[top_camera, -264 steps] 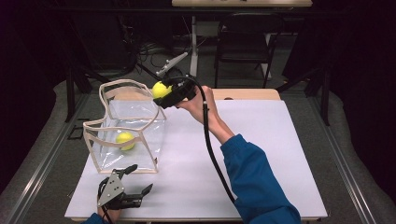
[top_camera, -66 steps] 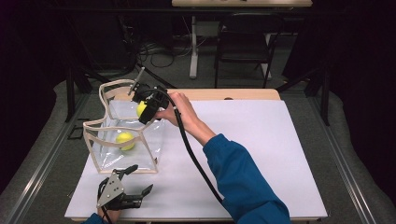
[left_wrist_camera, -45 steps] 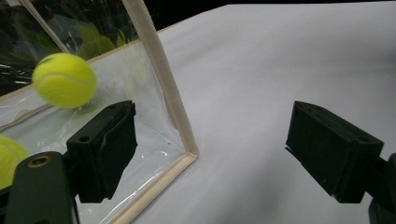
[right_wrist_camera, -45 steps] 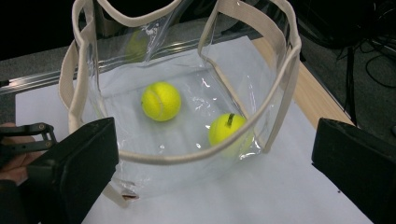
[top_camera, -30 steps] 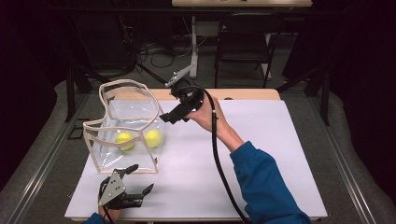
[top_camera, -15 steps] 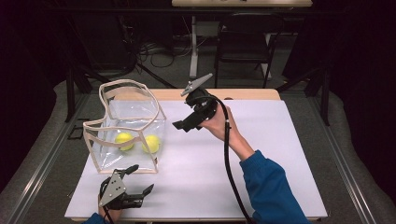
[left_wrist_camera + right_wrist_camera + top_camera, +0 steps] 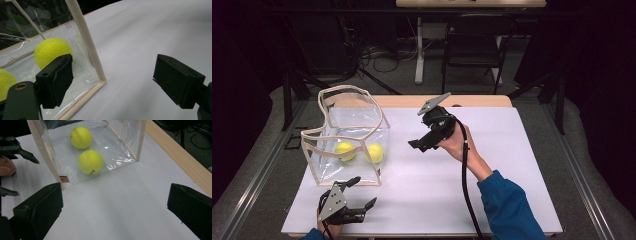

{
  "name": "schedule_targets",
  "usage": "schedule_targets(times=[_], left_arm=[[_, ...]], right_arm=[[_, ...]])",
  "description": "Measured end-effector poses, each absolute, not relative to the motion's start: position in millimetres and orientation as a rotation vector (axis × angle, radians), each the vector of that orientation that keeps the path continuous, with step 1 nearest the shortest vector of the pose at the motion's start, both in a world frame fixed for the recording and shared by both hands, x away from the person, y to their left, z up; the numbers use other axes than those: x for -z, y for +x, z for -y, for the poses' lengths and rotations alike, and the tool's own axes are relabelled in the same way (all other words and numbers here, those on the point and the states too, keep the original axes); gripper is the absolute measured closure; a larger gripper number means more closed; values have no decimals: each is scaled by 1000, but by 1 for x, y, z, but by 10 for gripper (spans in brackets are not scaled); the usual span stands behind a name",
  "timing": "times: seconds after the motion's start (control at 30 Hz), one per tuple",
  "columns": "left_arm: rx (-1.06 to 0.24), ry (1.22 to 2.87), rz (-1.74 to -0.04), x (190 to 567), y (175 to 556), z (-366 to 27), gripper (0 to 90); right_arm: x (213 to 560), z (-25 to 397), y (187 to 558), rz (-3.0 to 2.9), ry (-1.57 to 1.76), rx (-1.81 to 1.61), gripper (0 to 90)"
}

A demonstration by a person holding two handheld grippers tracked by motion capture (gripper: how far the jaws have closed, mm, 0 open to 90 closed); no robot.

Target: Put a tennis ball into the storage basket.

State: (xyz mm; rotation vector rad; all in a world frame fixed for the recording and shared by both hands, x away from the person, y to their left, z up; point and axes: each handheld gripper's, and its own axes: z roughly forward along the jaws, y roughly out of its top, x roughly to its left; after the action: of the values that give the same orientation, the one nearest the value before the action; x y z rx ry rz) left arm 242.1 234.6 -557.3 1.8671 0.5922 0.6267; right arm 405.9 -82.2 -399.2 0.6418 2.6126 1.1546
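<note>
High view: two tennis balls inside one clear bag.

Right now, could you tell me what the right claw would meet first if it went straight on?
Probably the white table just short of the clear bag; its open claw points down toward it, though depth is unclear.

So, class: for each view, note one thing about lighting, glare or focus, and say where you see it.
High view: the white table is brightly lit and the room behind is dark. Left gripper view: the near jaws are soft, and glare streaks the clear bag. Right gripper view: the two tennis balls are sharp, with shiny highlights on the plastic beside them.
</note>
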Motion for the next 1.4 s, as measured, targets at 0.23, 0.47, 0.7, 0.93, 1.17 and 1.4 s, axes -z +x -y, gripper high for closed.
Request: schedule_targets(times=[0.23, 0.47, 0.7, 0.93, 1.17, 1.4], left_arm=[[-627, 1866, -591, 557, 242, -235, 160], [-626, 1866, -592, 557, 242, -235, 160], [-628, 1866, -591, 557, 242, -235, 160], [-628, 1864, -592, 557, 242, -235, 160], [-628, 1862, -593, 557, 242, -235, 161], [-629, 1864, -593, 557, 242, -235, 161]], right_arm=[[406, 93, 399, -2609, 652, -1153, 0], [414, 105, 393, -2605, 675, -1142, 0], [421, 118, 388, -2595, 702, -1145, 0], [428, 129, 381, -2590, 723, -1138, 0], [435, 140, 374, -2582, 741, -1146, 0], [444, 150, 367, -2573, 760, -1143, 0]])
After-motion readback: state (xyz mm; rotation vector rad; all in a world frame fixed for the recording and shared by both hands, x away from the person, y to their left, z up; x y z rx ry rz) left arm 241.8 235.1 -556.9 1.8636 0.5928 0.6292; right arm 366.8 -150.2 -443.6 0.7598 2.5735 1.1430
